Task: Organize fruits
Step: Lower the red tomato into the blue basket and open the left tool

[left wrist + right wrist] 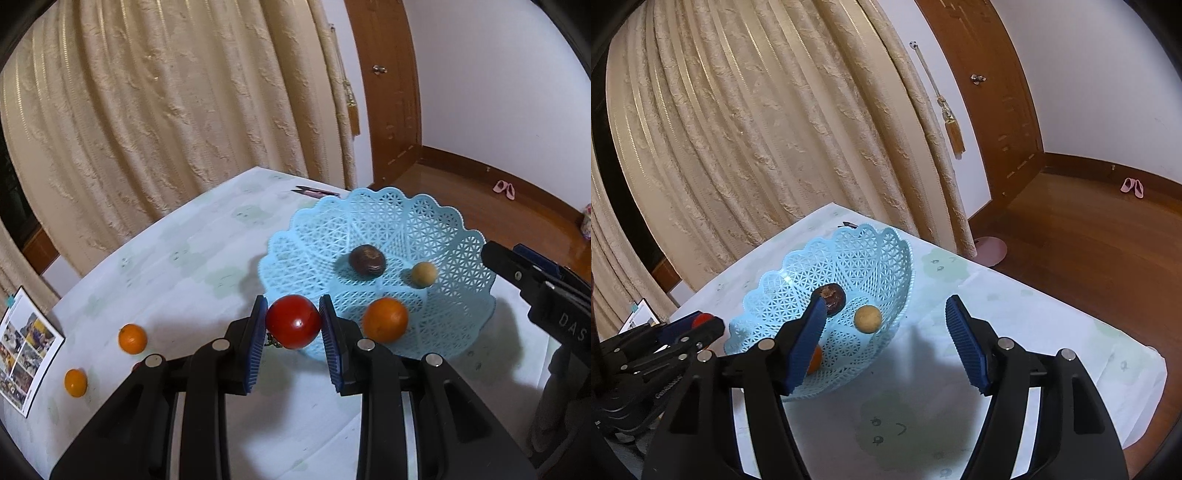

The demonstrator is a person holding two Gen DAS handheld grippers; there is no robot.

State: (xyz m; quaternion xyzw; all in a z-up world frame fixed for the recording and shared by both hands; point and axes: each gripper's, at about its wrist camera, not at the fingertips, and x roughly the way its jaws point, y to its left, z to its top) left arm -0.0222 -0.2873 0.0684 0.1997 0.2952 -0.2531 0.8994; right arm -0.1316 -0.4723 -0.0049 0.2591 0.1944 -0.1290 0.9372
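Observation:
My left gripper point(293, 322) is shut on a red tomato point(293, 322) and holds it above the table at the near rim of a light blue lattice basket point(454, 236). The basket holds an orange point(385, 319), a dark brown fruit point(367, 259) and a small tan fruit point(424, 274). In the right wrist view my right gripper point(886, 314) is open and empty, just right of the basket point(871, 254), where the tan fruit point(868, 319) and dark fruit point(834, 294) show. The left gripper point(701, 325) shows there at the left.
Two small oranges point(132, 338) point(75, 383) lie on the white patterned tablecloth point(177, 266) at the left. A printed sheet point(26, 347) lies at the table's left edge. A small dark tool point(314, 192) lies behind the basket. Beige curtains hang behind; the wooden floor is at the right.

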